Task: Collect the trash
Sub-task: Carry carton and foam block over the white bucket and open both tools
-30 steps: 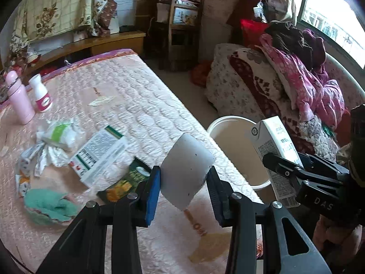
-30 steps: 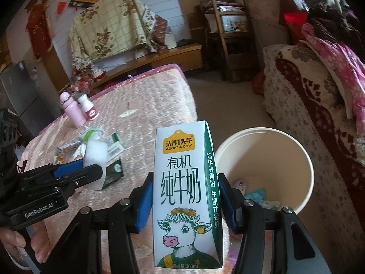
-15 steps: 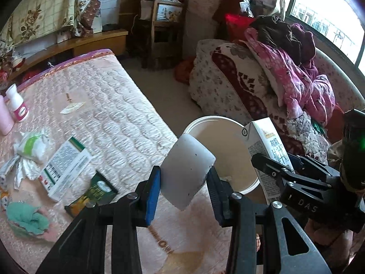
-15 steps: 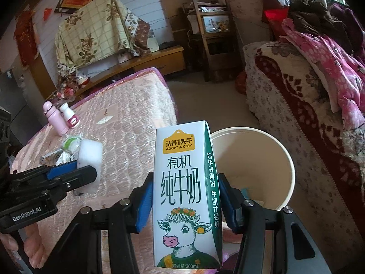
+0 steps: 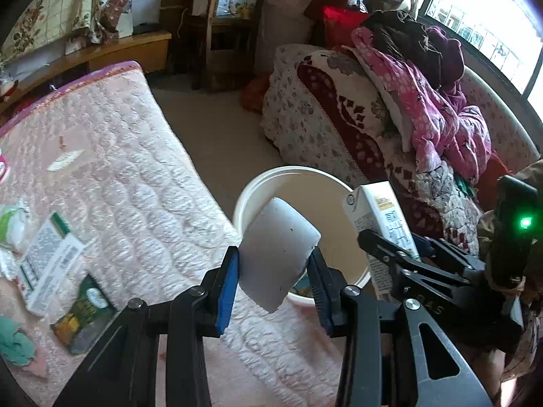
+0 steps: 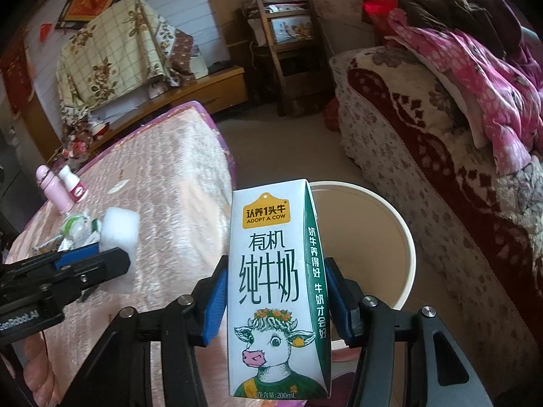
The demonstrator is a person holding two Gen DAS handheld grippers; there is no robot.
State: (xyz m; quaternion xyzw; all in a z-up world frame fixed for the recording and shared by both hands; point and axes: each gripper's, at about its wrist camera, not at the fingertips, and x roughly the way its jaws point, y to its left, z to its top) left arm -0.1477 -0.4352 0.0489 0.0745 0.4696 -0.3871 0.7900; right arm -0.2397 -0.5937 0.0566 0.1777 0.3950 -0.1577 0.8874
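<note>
Left wrist view shows litter spread on the pink quilted mattress (image 5: 112, 183): a white box (image 5: 47, 271), a green snack wrapper (image 5: 85, 312), crumpled tissue (image 5: 13, 227) and a teal cloth (image 5: 13, 346). A pink bottle (image 6: 56, 193) and a small white one (image 6: 73, 183) stand at the far side. Beyond the mattress edge sits the cream bucket (image 5: 258, 186) on the floor, with a sofa (image 5: 322, 112) heaped with pink clothes (image 5: 431, 115) behind it and a wooden chair (image 6: 288, 44) by the wall. My left gripper (image 5: 275, 271) clamps a white foam block (image 5: 278, 251), tilted, over the bucket's near rim. My right gripper (image 6: 276, 298) clamps an upright milk carton (image 6: 276, 291) in front of the bucket.
</note>
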